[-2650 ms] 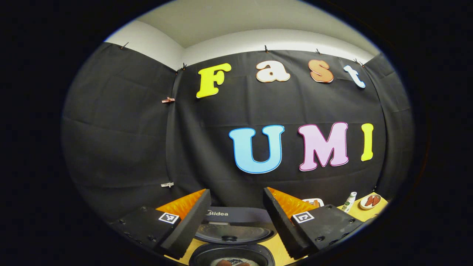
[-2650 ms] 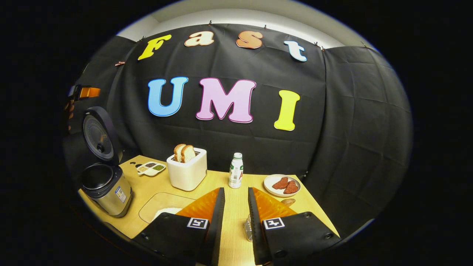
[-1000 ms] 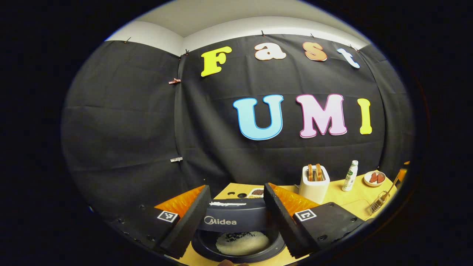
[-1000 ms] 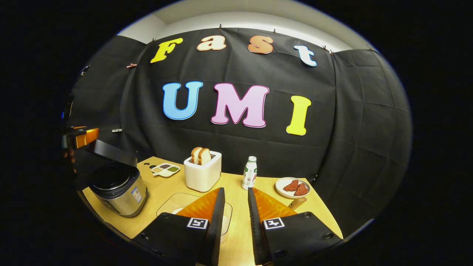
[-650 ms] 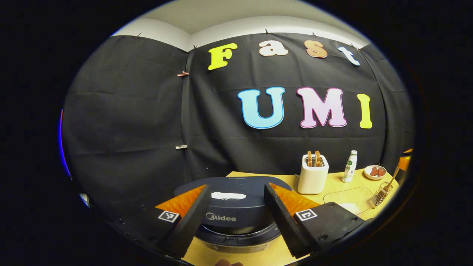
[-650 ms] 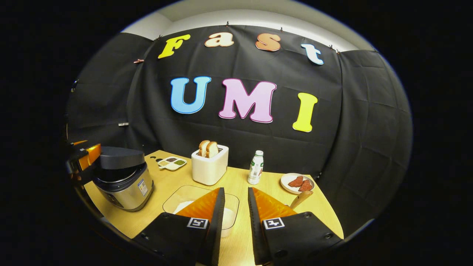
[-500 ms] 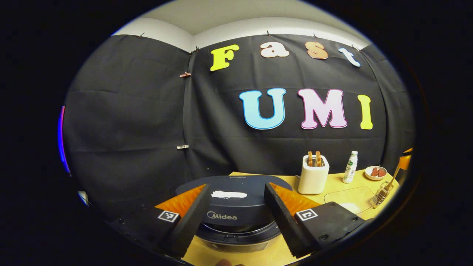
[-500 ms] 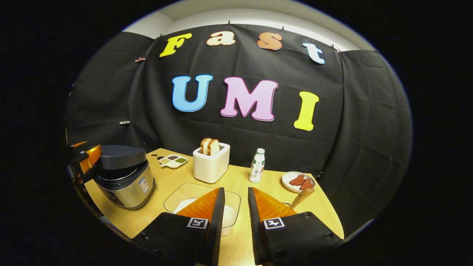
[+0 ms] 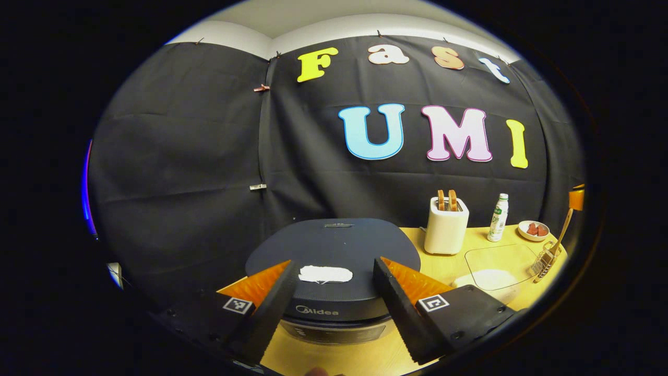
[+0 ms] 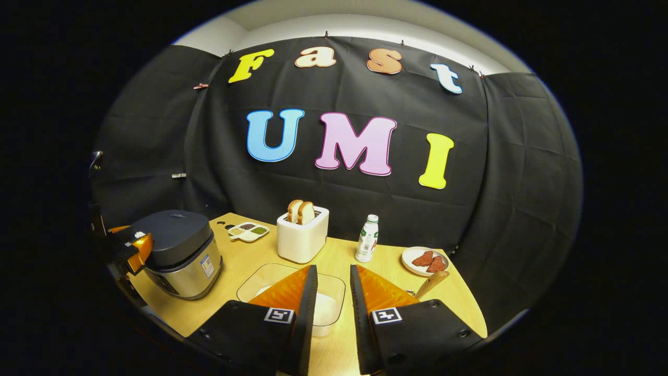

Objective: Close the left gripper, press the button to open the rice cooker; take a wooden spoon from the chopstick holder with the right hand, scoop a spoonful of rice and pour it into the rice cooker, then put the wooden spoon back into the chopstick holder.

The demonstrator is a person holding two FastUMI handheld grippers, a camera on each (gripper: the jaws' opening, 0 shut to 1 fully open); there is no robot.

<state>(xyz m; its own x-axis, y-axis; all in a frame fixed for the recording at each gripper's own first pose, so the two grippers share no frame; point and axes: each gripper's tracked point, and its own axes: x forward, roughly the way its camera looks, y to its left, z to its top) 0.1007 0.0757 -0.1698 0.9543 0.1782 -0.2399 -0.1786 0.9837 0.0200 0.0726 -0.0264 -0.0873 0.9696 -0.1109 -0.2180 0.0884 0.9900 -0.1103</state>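
Observation:
The rice cooker (image 9: 334,245) stands with its dark lid down, a white patch (image 9: 324,273) near the lid's front. My left gripper (image 9: 335,263) is open, its fingers spread over the lid's front edge with nothing held. In the right gripper view the rice cooker (image 10: 177,250) sits at the table's left, with the left gripper (image 10: 130,245) beside it. My right gripper (image 10: 332,269) hangs open by a narrow gap over the clear rice dish (image 10: 329,297). The wooden spoon (image 9: 561,235) stands in the wire chopstick holder (image 9: 543,258); the wooden spoon's handle (image 10: 430,284) pokes out past my right finger.
On the wooden table (image 10: 250,261) stand a white toaster with bread (image 10: 302,235), a small bottle (image 10: 368,237), a plate of meat (image 10: 424,260) and a divided condiment dish (image 10: 248,231). The black cloth wall closes off the back and sides.
The cooker's lid has swung from upright down to shut, and my left gripper came down with it. The right gripper has kept its narrow gap and shifted only slightly.

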